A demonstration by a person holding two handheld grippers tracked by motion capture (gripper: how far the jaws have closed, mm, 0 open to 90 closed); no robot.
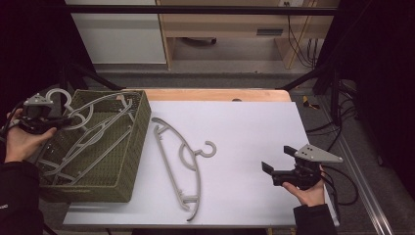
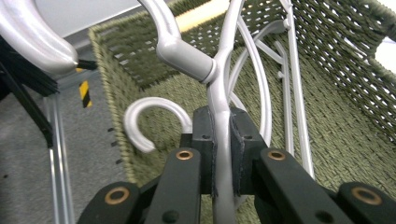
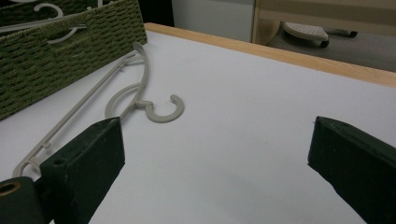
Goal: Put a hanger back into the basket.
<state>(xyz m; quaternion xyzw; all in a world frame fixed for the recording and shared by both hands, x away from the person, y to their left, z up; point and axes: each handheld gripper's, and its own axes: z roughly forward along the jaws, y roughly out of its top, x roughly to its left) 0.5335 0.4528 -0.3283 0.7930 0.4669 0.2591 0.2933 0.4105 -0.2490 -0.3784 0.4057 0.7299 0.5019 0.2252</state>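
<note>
My left gripper (image 1: pixel 67 120) is at the left rim of an olive woven basket (image 1: pixel 132 161). In the left gripper view it (image 2: pixel 222 144) is shut on the neck of a grey plastic hanger (image 2: pixel 187 57), whose hook rises toward the upper left. Other grey hangers (image 1: pixel 85 144) lie inside the basket. One more grey hanger (image 1: pixel 183 169) lies flat on the white table top, hook pointing right. My right gripper (image 1: pixel 277 159) is held low over the table to the right of it. Its jaws are wide open with nothing between them, and it (image 3: pixel 217 144) faces the lying hanger (image 3: pixel 140 100).
The white table top (image 1: pixel 244 127) has a wooden strip (image 1: pixel 215 94) along its far edge. The basket (image 3: pixel 56 56) occupies the table's left side. Cables (image 1: pixel 342 186) trail off the right edge. Beyond the table stand cabinets and dark frame bars.
</note>
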